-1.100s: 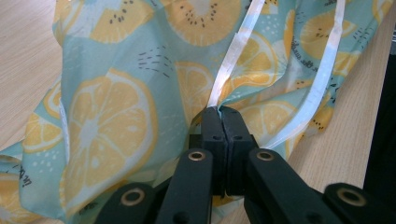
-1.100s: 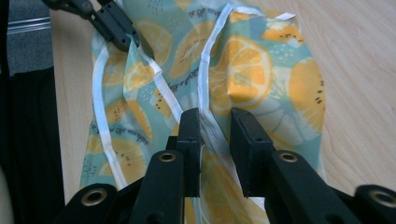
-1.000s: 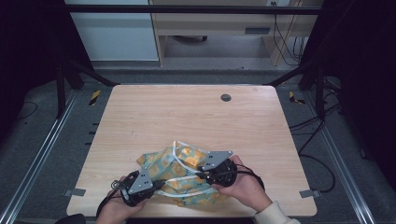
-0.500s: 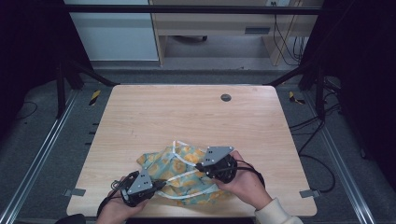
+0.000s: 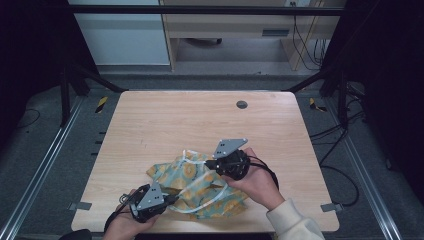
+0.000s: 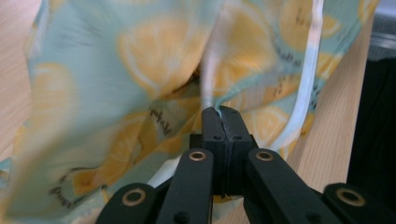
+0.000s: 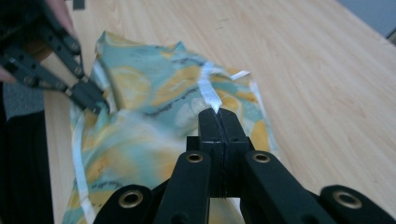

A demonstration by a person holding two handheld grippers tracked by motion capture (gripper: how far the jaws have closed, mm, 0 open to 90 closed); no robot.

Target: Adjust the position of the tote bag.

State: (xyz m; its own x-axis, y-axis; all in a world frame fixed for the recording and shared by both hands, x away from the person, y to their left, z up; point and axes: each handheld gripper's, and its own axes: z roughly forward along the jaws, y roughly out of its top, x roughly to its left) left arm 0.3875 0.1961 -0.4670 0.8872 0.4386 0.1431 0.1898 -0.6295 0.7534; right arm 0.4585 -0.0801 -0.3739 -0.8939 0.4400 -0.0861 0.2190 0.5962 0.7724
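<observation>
A crumpled teal cloth (image 5: 200,189) printed with yellow lemon slices and trimmed with white straps lies at the table's near middle. My left gripper (image 5: 175,199) sits at the cloth's near left edge, shut on a fold of it (image 6: 140,60); its tips (image 6: 219,110) pinch fabric beside a white strap. My right gripper (image 5: 208,164) is at the cloth's far right side, raised a little, shut on the cloth at a white strap (image 7: 209,95); its tips (image 7: 217,112) hold it. The right gripper view has the left gripper (image 7: 95,105) biting the cloth's (image 7: 154,93) far edge.
The wooden table (image 5: 165,125) has a small dark round grommet (image 5: 242,104) near its far edge. Metal rails run along both sides, and cables lie on the floor to the right. A light cabinet stands beyond the table.
The right gripper has risen and moved away from the person, drawing its part of the cloth up and stretching it. The left gripper has stayed about where it was.
</observation>
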